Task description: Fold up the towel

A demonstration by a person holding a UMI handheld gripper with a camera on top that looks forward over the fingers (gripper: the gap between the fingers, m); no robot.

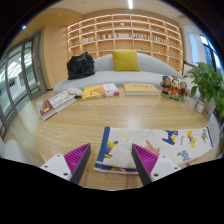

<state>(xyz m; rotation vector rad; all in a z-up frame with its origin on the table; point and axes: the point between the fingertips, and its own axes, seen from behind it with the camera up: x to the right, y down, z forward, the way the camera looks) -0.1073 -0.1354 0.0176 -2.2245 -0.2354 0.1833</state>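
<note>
The towel [160, 142] is white with blue, yellow and pink prints. It lies flat on the wooden table [100, 115], just ahead of my fingers and stretching off to the right. My gripper [111, 160] is open, with its pink pads [76, 158] wide apart. The towel's near left corner lies between the fingertips, resting on the table. Neither finger presses on it.
Books [58, 101] and small boxes [101, 91] lie along the table's far edge, with toys [176, 88] and a green plant [207, 80] at the right. Beyond are a grey sofa [125, 70] with a yellow cushion [126, 60], a black bag [81, 65] and wall shelves [125, 35].
</note>
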